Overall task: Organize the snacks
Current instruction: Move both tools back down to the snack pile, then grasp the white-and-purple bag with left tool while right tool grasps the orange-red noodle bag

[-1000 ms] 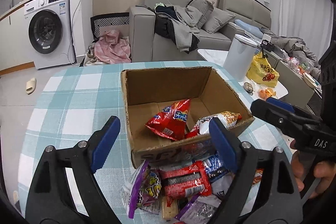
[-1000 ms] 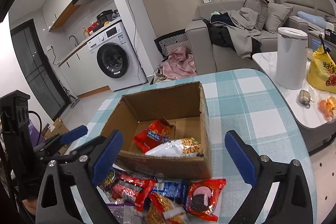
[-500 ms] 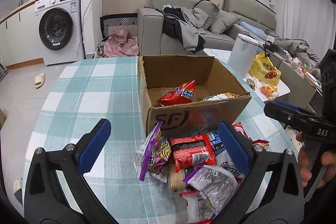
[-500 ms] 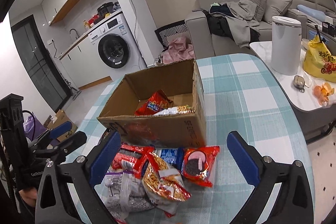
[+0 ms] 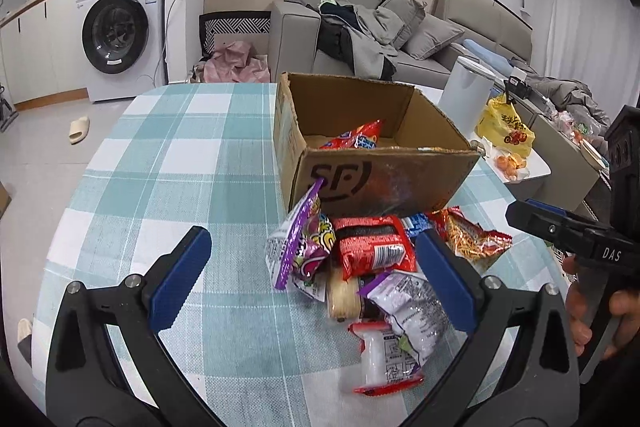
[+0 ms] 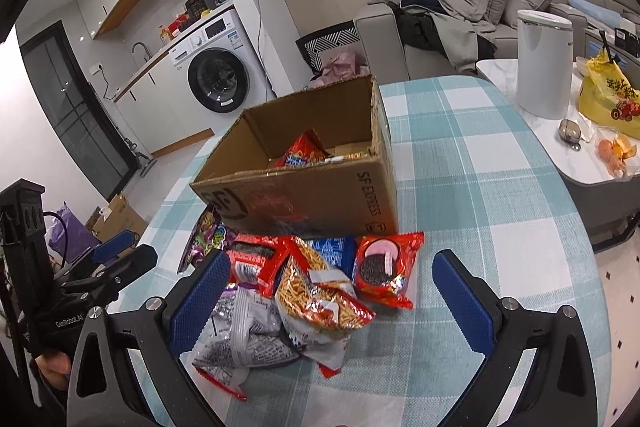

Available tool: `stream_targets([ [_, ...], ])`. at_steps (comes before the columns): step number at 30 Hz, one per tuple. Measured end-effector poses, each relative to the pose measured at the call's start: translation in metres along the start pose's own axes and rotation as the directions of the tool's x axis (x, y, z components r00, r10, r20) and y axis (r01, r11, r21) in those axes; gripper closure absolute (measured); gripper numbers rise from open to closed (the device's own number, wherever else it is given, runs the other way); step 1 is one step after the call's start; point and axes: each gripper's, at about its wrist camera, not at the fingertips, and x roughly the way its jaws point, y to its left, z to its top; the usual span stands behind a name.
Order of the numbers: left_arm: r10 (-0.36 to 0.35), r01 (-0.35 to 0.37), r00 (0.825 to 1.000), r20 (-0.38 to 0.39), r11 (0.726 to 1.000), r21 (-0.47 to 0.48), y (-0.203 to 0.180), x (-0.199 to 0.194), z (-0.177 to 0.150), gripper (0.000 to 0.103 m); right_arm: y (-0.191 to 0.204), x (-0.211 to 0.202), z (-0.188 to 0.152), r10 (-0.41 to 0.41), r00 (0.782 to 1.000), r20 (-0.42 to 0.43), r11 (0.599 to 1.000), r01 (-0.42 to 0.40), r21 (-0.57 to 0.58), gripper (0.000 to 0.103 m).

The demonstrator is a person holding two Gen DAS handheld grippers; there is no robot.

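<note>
Jaws, left gripper (image 5: pixel 308 267): wide open, nothing pinched; pads straddle the left part of the snack pile from above.
Jaws, right gripper (image 6: pixel 332 299): also spread wide, empty; pads either side of the pile's right part.
Snack pile (image 6: pixel 304 283): loose packets heaped on the table (image 5: pixel 168 163), right against the front wall of the box, toward the table's near edge.
Cardboard box (image 5: pixel 384 179): open top, abt mid-table; black round logo on front wall, lettering on its right side wall.
In box: red packet (image 5: pixel 354 139) leaning up off the floor, a 2nd pale packet (image 6: pixel 340 158) beside it, mostly hidden by the wall.
Purple packet (image 5: pixel 304 243): left end of pile, top corner touching the box front.
Red wrapper w/ barcode (image 5: pixel 372 247): centre, lying on other packets.
Stick-snack bag (image 6: pixel 320 291): on top of pile in right wrist view.
Red cookie pack (image 6: pixel 386 269): right end of pile, flat on the cloth.
Silver-grey bag (image 6: pixel 240 335): near side of pile, by the right gripper's left pad.
Hands: one (image 5: pixel 596 311) on right gripper's handle, seen at right edge of left view; other gripper's handle at left edge of right view.
</note>
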Motion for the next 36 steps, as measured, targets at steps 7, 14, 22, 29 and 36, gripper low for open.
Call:
stream_targets([
  [7, -0.007, 0.008, 1.000, -0.022, 1.000, 0.008, -0.006, 0.004, -0.013, 0.002, -0.003, 0.005, -0.016, 0.005, 0.999, -0.033, 1.000, -0.005, 0.005, 0.000],
  [14, -0.028, 0.029, 0.998, -0.059, 1.000, 0.009, -0.016, 0.011, -0.027, 0.002, -0.004, 0.010, -0.031, 0.027, 0.998, -0.057, 1.000, -0.027, -0.003, 0.000],
  [22, -0.024, 0.028, 0.992, -0.124, 0.999, 0.031, -0.027, 0.025, -0.040, 0.002, -0.006, 0.025, -0.043, 0.041, 0.994, -0.102, 0.999, -0.041, 0.000, 0.004],
  [29, -0.062, 0.067, 0.983, -0.172, 0.997, 0.024, -0.036, 0.037, -0.048, 0.002, -0.013, 0.036, -0.048, 0.067, 0.990, -0.122, 0.997, -0.064, 0.035, 0.008],
  [36, -0.069, 0.071, 0.979, -0.193, 0.997, 0.007, -0.041, 0.046, -0.050, 0.002, -0.016, 0.042, -0.049, 0.079, 0.990, -0.119, 0.996, -0.074, 0.047, 0.014],
])
